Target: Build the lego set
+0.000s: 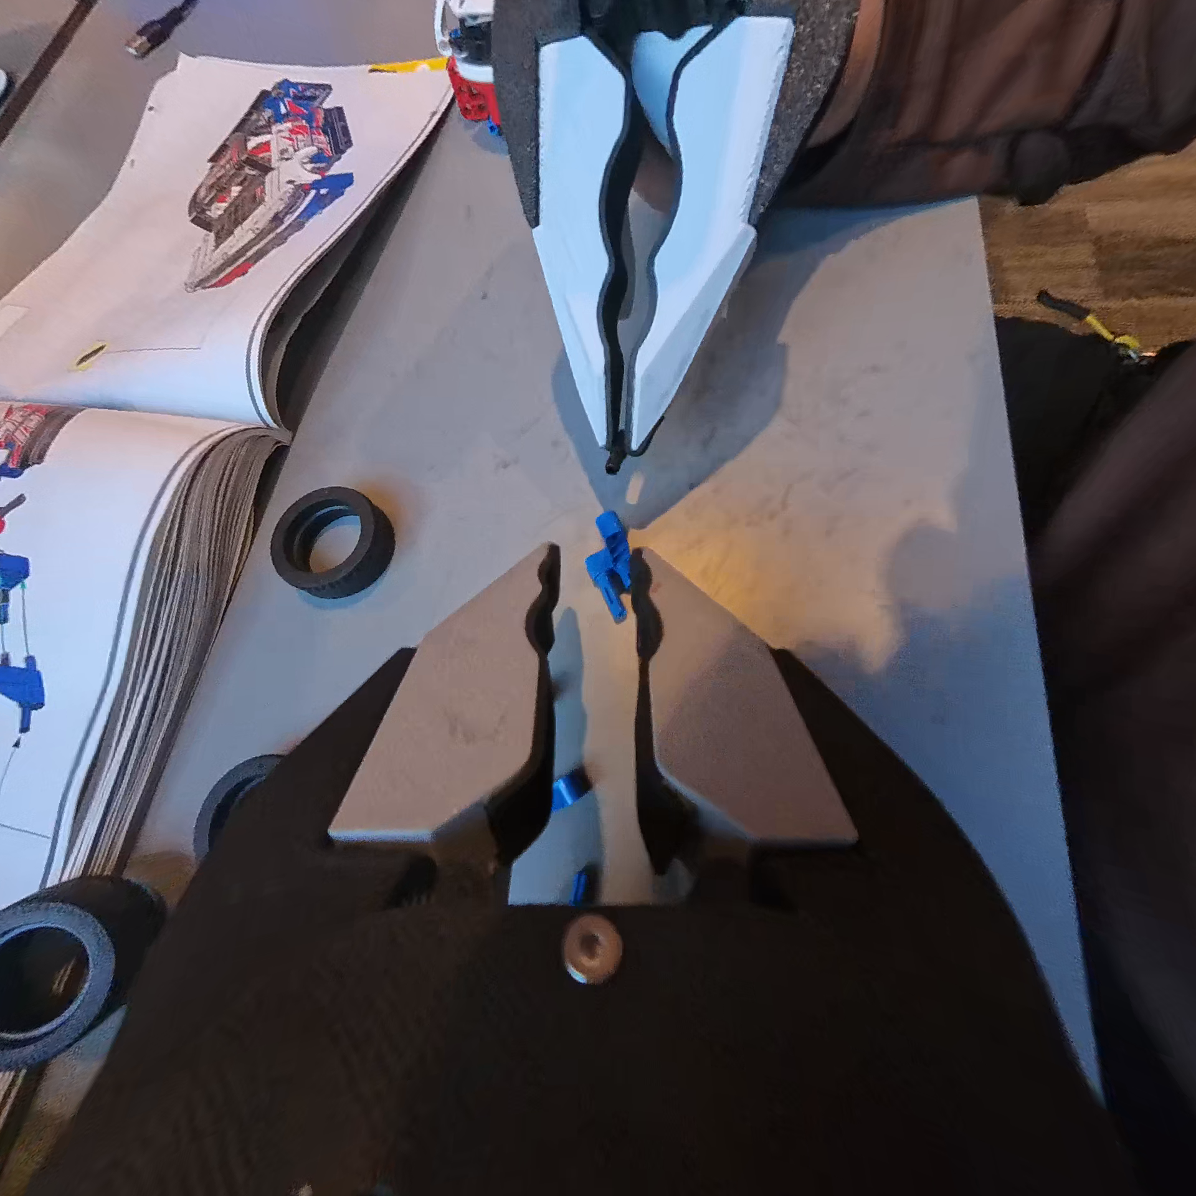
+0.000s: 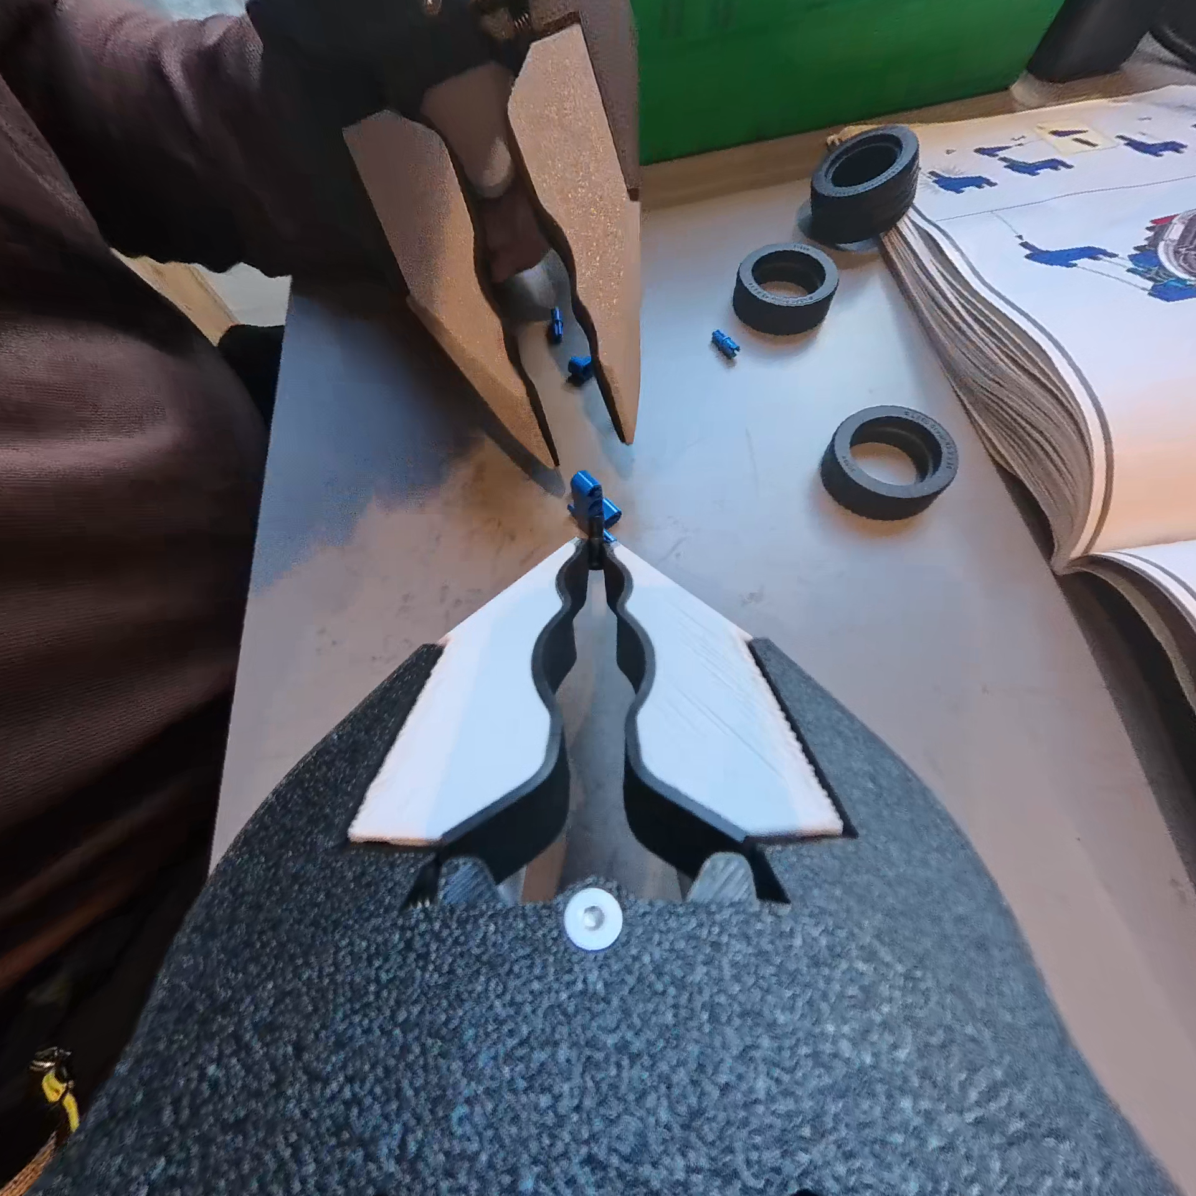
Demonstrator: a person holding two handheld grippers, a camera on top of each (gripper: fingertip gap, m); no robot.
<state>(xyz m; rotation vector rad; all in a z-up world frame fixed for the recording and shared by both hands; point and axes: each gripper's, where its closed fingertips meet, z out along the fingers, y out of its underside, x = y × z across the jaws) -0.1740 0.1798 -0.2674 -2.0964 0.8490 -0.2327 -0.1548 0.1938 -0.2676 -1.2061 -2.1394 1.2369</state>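
Right gripper (image 2: 594,550) pinches a black pin; blue connector (image 2: 592,501) seemingly attached.

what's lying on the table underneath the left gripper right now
Seen through the open left gripper, two small blue pins lie on the grey table. Whatever sits under the fingers themselves is hidden.
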